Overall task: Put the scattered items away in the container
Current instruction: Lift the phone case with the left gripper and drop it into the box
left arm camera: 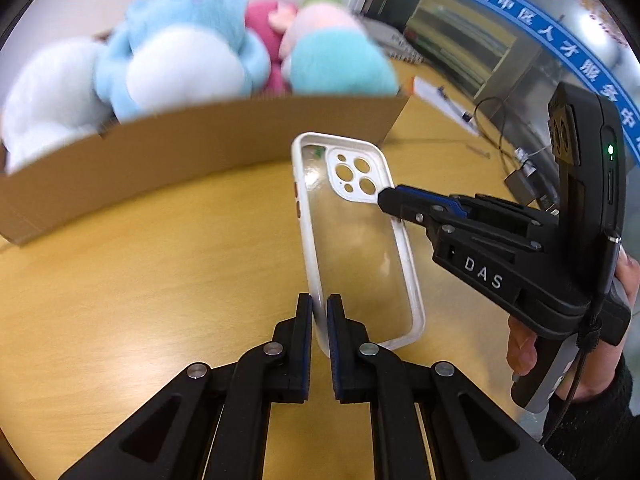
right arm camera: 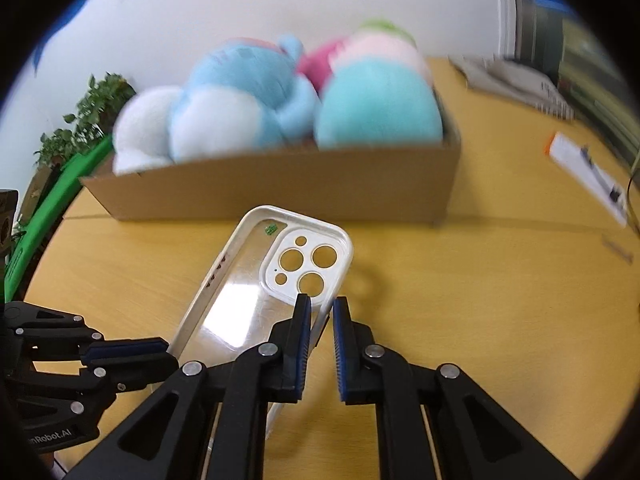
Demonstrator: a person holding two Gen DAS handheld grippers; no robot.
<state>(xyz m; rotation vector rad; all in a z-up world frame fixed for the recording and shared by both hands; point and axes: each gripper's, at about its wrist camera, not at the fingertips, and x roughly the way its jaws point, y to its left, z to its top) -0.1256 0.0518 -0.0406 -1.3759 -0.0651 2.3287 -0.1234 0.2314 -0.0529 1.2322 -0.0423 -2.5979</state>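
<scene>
Cardboard made up the low box (right arm camera: 280, 188) across the upper middle of the right wrist view, its far corners lost behind a heap of blurred plush toys (right arm camera: 280, 108) too soft to tell apart. A clear phone case (left arm camera: 356, 240) with a white rim was held off the wooden table (left arm camera: 140, 260), tilted, in front of the box.

The left gripper (left arm camera: 320, 316), at the bottom centre of its own view, pinched the case's lower long edge between nearly closed fingers; the corner there was hidden behind the pads. The right gripper (right arm camera: 322, 312) had its fingers narrowly parted around the rim beside the camera cut-out; whether the pads truly pressed it, I could not tell. In the left view only its tip (left arm camera: 386, 200) reached the rim, and the holding hand (left arm camera: 524, 344) was mostly covered by the handle.

At the right edge, papers (right arm camera: 588, 176) were smeared and cut off.
</scene>
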